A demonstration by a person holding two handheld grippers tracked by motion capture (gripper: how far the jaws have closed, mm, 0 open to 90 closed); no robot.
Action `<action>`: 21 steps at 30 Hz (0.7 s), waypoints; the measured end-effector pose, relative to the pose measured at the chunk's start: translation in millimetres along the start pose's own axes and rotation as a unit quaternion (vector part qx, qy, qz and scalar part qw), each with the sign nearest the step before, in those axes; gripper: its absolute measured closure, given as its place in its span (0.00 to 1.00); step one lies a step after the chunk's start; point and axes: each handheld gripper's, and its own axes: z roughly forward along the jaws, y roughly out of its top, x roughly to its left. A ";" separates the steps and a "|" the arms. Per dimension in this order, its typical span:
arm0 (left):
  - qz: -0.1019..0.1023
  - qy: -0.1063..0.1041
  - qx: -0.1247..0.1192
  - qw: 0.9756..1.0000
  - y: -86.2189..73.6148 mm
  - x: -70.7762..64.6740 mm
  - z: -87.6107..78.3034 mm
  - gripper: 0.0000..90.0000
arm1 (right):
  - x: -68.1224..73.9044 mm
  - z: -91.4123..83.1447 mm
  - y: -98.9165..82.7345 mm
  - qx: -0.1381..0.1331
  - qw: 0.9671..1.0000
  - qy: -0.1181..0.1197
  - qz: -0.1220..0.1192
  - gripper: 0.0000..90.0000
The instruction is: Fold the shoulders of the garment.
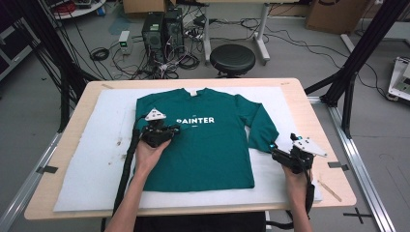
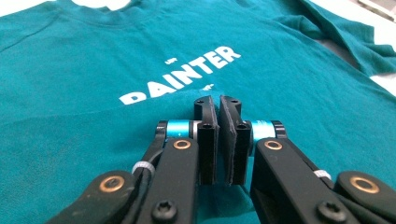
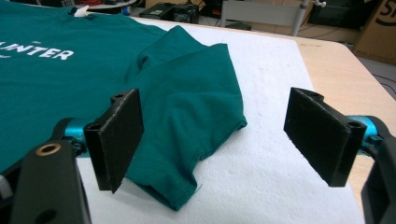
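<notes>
Over the green shirt [image 1: 203,145], the closed left tool [image 1: 167,131] should pull its fabric flat while the open right tool [image 3: 219,135] squarely takes the sleeve [image 3: 187,116].

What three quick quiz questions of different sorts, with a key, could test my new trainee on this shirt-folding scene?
1. True or false: the right gripper has its jaws wide apart.
2. The left gripper is over which part of the green T-shirt? A) the chest, near the white lettering; B) the bottom hem; C) the sleeve.
3. Fill in: the sleeve in front of the right gripper lies on the white ____.

Key: 1 true; 2 A; 3 foam pad.
</notes>
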 end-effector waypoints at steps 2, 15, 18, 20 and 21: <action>0.003 -0.003 0.001 1.000 0.8 -2.9 2.3 0.95 | 0.1 0.0 0.1 0.000 1.000 0.000 0.000 0.22; 0.017 -0.030 0.006 0.999 5.0 -25.1 23.2 0.95 | 0.2 1.0 0.5 0.007 1.000 -0.001 0.003 0.22; 0.021 -0.035 0.007 0.999 6.5 -31.4 27.5 0.95 | 0.0 0.8 0.4 0.005 1.000 -0.001 0.003 0.22; 0.022 -0.037 0.007 0.999 7.1 -34.0 29.6 0.95 | -0.3 0.8 0.4 0.004 1.000 -0.002 0.002 0.22; 0.024 -0.038 0.009 0.999 7.6 -35.2 30.7 0.95 | -0.2 0.5 0.3 0.004 1.000 -0.001 0.003 0.22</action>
